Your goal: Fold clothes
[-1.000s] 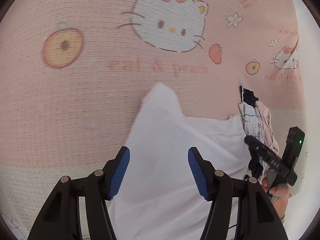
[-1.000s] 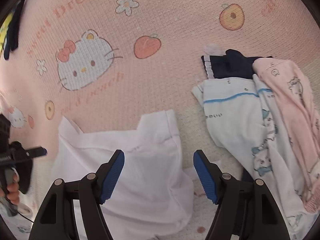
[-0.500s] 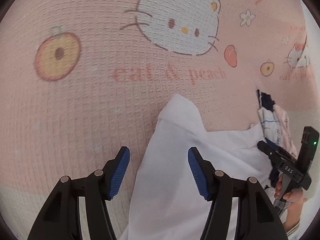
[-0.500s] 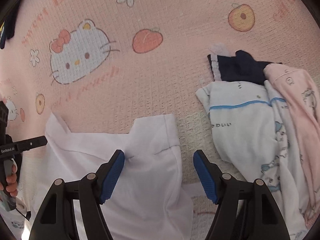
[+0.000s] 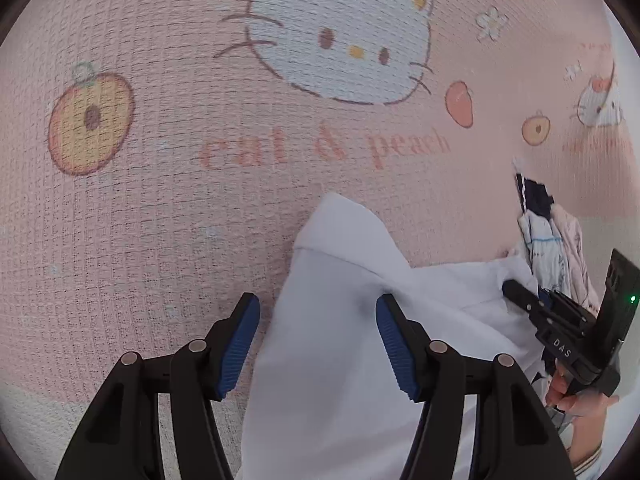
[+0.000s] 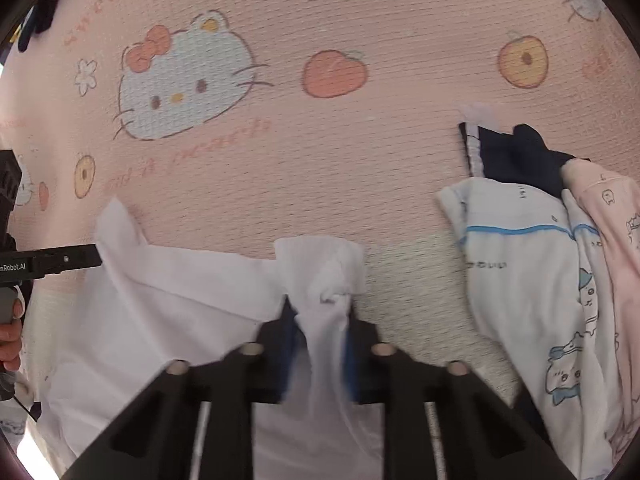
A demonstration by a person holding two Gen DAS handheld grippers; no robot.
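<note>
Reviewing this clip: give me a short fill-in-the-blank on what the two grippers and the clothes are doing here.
1. The right gripper has just been closing and now pinches the ___ garment.
2. The left gripper has its jaws ___.
3. The pile of other clothes lies on the ___ blanket.

Missing words: white; open; pink
</note>
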